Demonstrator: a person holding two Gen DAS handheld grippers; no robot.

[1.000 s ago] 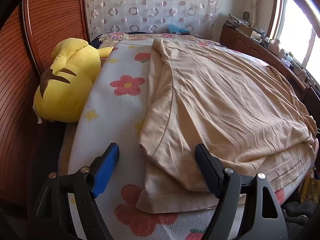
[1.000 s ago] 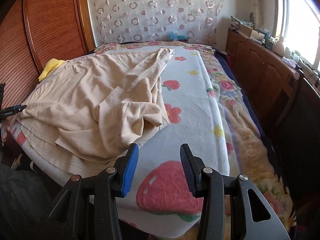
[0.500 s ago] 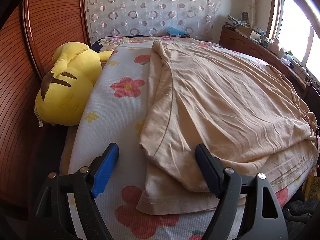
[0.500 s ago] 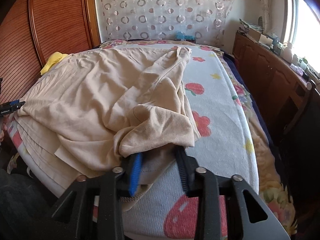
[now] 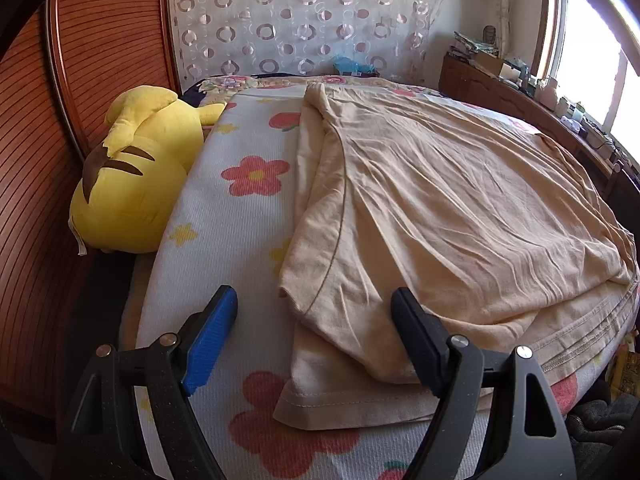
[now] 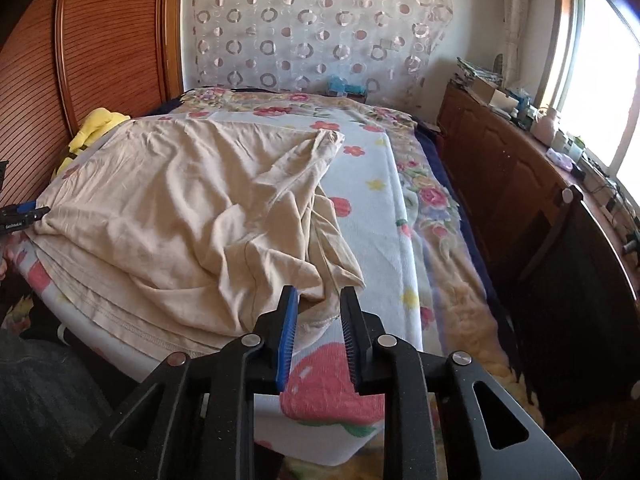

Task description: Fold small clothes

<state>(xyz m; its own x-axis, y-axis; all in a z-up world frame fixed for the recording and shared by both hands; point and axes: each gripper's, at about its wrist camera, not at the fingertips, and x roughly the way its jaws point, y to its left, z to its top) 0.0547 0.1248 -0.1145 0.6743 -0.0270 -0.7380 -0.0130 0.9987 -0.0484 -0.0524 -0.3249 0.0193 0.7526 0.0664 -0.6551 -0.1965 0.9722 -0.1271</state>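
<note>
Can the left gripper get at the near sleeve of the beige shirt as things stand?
Probably yes. The left gripper hangs open just above the beige shirt, whose near sleeve lies flat on the flowered blanket between its fingers, with nothing on top. The yellow plush toy sits well aside.

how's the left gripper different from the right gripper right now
The left gripper stands wide open, straddling the near sleeve edge of the beige shirt; the right gripper has a narrow gap and its jaws are opening. The left hangs over the shirt with cloth between its fingers but unpinched; the right sits just short of the shirt's bunched corner, its pads clear of the cloth. Both have one blue pad and one black pad and point down at the bed.
</note>
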